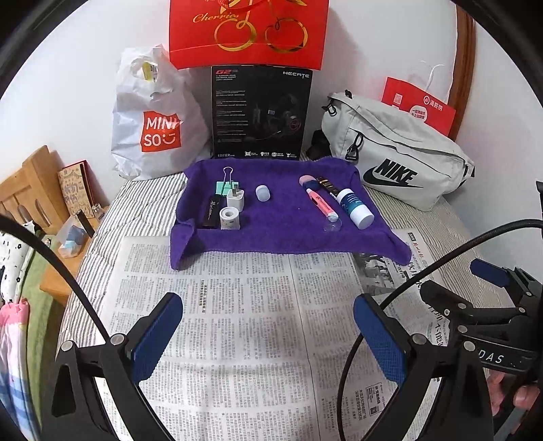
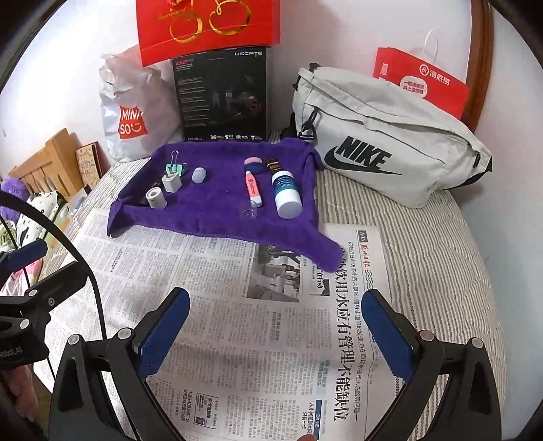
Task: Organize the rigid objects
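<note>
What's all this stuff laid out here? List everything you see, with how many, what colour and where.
towel: 1, purple, on the newspaper
binder clip: 1, mint green, towel's left group
charger: 1, white, beside the clip
tape roll: 1, white, in front of the charger
black stick: 1, black, left of the tape roll
small cap: 1, pale lilac, towel middle
highlighter: 1, pink, towel's right group
bottle: 1, white and teal, lying right of the highlighter
newspaper: 1, on the striped bed
Miniso bag: 1, white, back left
Hecate box: 1, black, back centre
Nike bag: 1, grey, back right
red bags: 2, at the back wall
left gripper: open, blue pads
right gripper: open, blue pads
</note>
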Action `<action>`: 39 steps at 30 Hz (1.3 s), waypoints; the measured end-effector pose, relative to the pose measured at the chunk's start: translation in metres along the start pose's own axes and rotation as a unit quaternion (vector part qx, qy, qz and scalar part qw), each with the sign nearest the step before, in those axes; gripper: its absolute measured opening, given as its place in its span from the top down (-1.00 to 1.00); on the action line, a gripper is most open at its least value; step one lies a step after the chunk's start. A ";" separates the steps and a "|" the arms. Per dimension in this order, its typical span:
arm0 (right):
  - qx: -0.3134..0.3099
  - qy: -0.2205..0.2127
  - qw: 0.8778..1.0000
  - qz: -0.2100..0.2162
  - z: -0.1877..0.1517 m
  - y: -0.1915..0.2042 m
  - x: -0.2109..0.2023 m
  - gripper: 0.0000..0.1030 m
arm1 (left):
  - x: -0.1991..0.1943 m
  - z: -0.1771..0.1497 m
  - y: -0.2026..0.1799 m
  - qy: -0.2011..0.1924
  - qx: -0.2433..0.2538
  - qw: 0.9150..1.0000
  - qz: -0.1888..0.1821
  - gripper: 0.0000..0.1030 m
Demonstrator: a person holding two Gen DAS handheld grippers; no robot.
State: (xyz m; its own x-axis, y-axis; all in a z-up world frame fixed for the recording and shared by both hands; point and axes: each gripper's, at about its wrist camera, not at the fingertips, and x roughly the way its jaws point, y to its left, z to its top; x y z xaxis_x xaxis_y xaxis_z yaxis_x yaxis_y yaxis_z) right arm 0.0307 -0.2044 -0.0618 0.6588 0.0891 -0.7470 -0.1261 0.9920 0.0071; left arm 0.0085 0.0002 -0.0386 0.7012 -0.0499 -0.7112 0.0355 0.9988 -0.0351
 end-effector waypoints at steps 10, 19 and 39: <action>-0.002 -0.001 1.000 0.002 0.000 0.001 -0.003 -0.94 | -0.001 0.000 0.001 0.002 0.001 1.000 0.002 -0.98; -0.004 -0.002 1.000 0.000 -0.001 0.004 -0.005 -0.94 | -0.001 0.000 -0.001 0.004 0.006 1.000 -0.001 -0.98; -0.001 -0.006 1.000 -0.007 -0.001 0.002 -0.008 -0.94 | -0.002 -0.001 0.000 0.007 0.006 1.000 0.001 -0.98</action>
State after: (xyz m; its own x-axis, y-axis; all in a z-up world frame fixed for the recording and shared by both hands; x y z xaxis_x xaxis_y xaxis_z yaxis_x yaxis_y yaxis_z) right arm 0.0244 -0.2033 -0.0566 0.6696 0.0764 -0.7388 -0.1179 0.9930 -0.0041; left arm 0.0063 0.0005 -0.0382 0.6915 -0.0487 -0.7207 0.0427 0.9987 -0.0265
